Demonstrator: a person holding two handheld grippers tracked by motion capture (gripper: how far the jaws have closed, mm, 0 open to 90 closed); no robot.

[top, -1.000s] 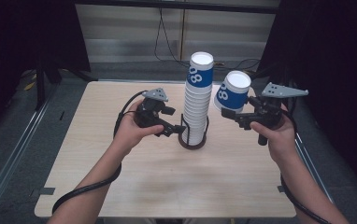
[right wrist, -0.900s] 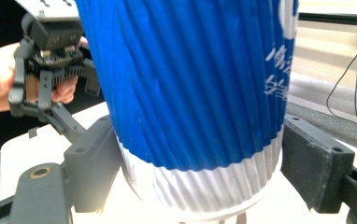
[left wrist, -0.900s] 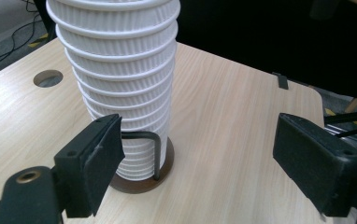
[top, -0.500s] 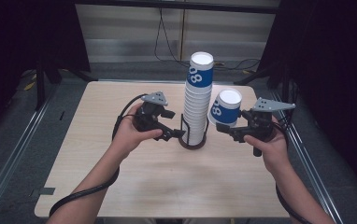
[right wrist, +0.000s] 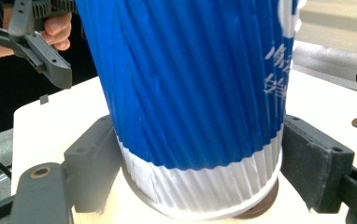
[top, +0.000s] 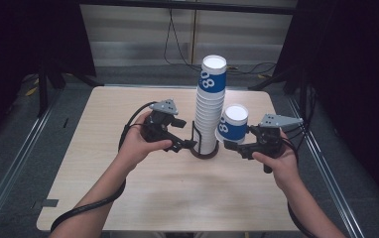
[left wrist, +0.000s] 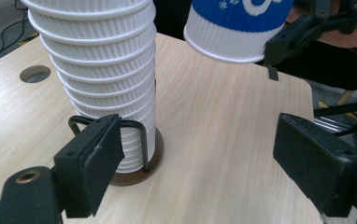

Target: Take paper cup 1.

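A tall stack of white ribbed paper cups (top: 210,106) with a blue-banded top cup stands in a black wire holder (top: 205,151) at the table's middle. My left gripper (top: 185,145) sits at the holder's left side, low over the table. In the left gripper view its jaws stand wide open, one jaw beside the holder's wire (left wrist: 141,140) and the stack (left wrist: 102,70). My right gripper (top: 232,144) is shut on the base of a single blue cup (top: 233,124), upright just right of the stack. The right gripper view has both pads pressing the blue cup (right wrist: 190,93).
The light wooden table (top: 128,198) has free room in front and at both sides. A round hole (left wrist: 35,73) lies in the tabletop beyond the stack. Cables trail from both grippers. Floor rails run along the table's left and right.
My right gripper has come down with the blue cup and drawn closer to the stack. The left gripper and the stack have stayed put.
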